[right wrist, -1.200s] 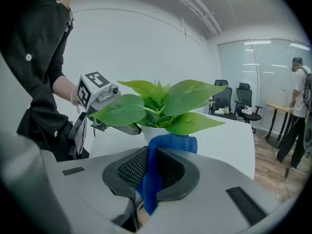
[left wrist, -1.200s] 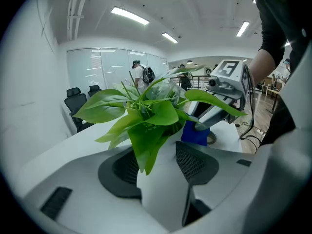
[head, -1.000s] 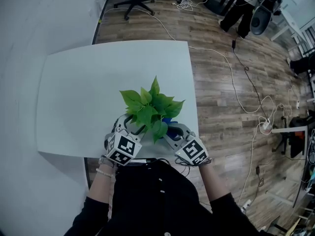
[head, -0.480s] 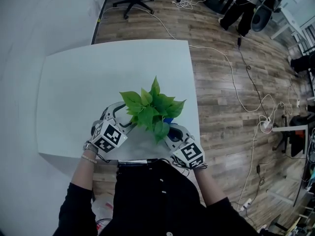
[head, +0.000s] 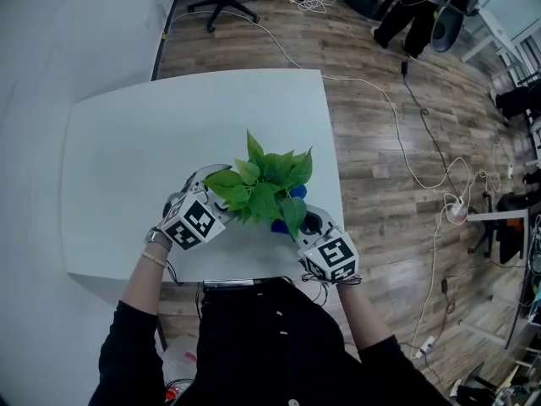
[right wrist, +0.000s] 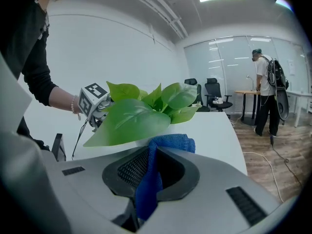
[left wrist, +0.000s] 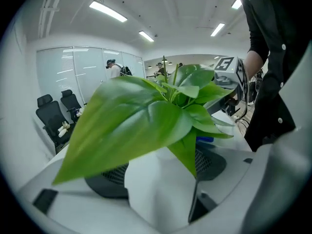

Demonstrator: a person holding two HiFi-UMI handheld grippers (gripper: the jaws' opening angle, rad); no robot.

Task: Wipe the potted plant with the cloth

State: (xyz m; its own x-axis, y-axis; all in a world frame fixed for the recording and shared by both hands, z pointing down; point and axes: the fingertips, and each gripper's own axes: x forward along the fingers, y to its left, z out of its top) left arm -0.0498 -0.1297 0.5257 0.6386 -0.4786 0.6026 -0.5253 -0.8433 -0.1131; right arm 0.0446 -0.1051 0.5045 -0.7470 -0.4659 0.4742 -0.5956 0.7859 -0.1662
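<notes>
Potted plant (head: 264, 189) stands near the table's (head: 127, 142) front edge, toward its 5 o'clock corner. Right gripper (head: 306, 222), clamped on the blue cloth (right wrist: 170, 143), sits at the plant's 4 o'clock, so the leaves lie toward 10 o'clock from it. Left gripper (head: 211, 200), at 8 o'clock, has just been spreading its jaws wide. The white pot (left wrist: 158, 189) stands between them, apparently unpressed. Bare tabletop lies beyond at 12 o'clock.

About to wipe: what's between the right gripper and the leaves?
Only the blue cloth, clamped in the right gripper, bunched below the nearest leaf of the potted plant; the right gripper view shows it.
</notes>
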